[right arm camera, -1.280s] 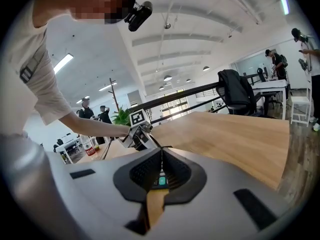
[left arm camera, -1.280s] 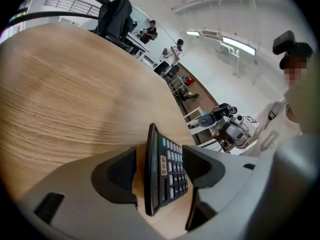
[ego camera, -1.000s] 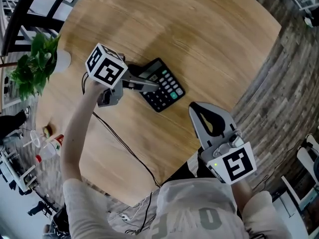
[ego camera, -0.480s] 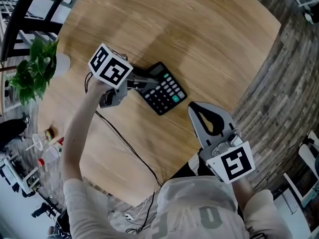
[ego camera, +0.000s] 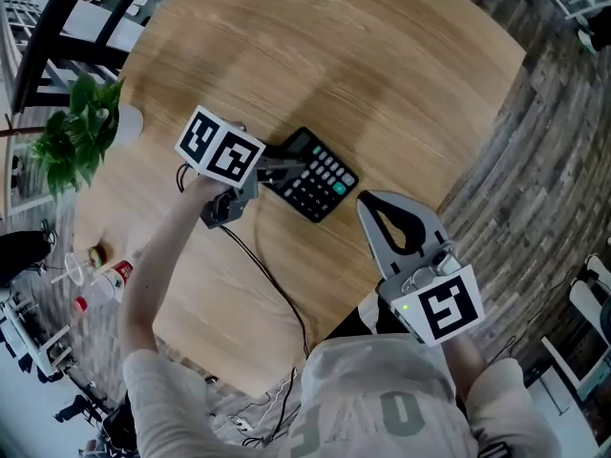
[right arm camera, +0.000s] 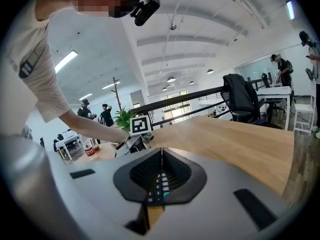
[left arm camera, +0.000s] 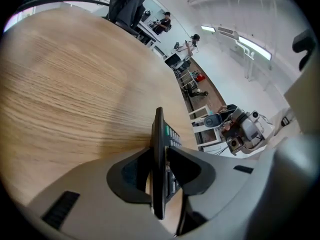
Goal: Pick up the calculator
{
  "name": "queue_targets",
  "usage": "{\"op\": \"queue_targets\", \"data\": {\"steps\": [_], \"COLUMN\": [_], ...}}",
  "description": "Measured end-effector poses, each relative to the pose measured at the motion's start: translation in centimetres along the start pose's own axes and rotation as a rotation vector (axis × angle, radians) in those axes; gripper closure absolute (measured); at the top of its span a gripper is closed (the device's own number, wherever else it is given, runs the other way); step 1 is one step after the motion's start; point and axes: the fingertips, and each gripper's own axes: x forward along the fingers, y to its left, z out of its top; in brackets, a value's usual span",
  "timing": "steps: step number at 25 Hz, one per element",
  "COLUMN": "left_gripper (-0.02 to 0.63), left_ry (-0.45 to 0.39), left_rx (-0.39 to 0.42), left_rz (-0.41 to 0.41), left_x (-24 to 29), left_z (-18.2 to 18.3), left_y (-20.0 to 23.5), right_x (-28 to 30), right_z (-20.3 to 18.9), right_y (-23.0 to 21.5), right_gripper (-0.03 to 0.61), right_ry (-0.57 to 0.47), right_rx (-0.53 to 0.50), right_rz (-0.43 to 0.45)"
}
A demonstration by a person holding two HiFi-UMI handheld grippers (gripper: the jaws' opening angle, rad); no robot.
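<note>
Nearest me, right gripper (ego camera: 374,201) hangs over the near right edge of the table (ego camera: 401,55). Jaws are tip to tip and nothing is gripped. Its marker cube (ego camera: 441,305) sits close to my chest. The tips point far-left at the calculator (ego camera: 323,177), near it but apart from it. In the right gripper view the number keys show through the loop behind the touching tips.

Black cable (ego camera: 272,289) runs across the near wood, from the table's near edge up toward my left hand.

Mid-table, left gripper (ego camera: 289,168) is angled in from the left, nose down, jaws closing on the calculator. In the left gripper view the calculator's thin body stands edge-on between the two dark pads (left arm camera: 131,176). One pad is on the back face, the other on the keyed face, and both look in contact. The grip is at the calculator's left side. The keypad end with the green key sticks out to the right past the tips. Calculator lies diagonally, roughly at the table's centre, keys up in the head view. Can't tell if its right end rests on the wood or is off it.

Far left, beyond the table rim: green potted plant (ego camera: 76,136).
</note>
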Motion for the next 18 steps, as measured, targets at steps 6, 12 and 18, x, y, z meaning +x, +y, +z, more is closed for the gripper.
{"op": "queue_targets", "data": {"steps": [6,12,18], "left_gripper": [0.492,0.492,0.492], "left_ry": [-0.234,-0.619,-0.917], "left_rx": [0.012,0.003,0.050], "left_rz": [0.110,0.115,0.171], "left_x": [-2.5,-8.8,-16.6], "left_z": [2.1,6.9,8.6], "left_y": [-3.1,-10.0,-17.5], "right_x": [-1.6,-4.9,-8.4], "right_z": [3.2,7.9,13.7], "right_y": [1.5,2.5,4.0], "right_gripper": [0.558,0.558,0.558], "right_ry": [-0.063,-0.162,-0.297], "right_rx": [-0.041,-0.138,-0.226], "right_rz": [0.000,0.004,-0.003]}}
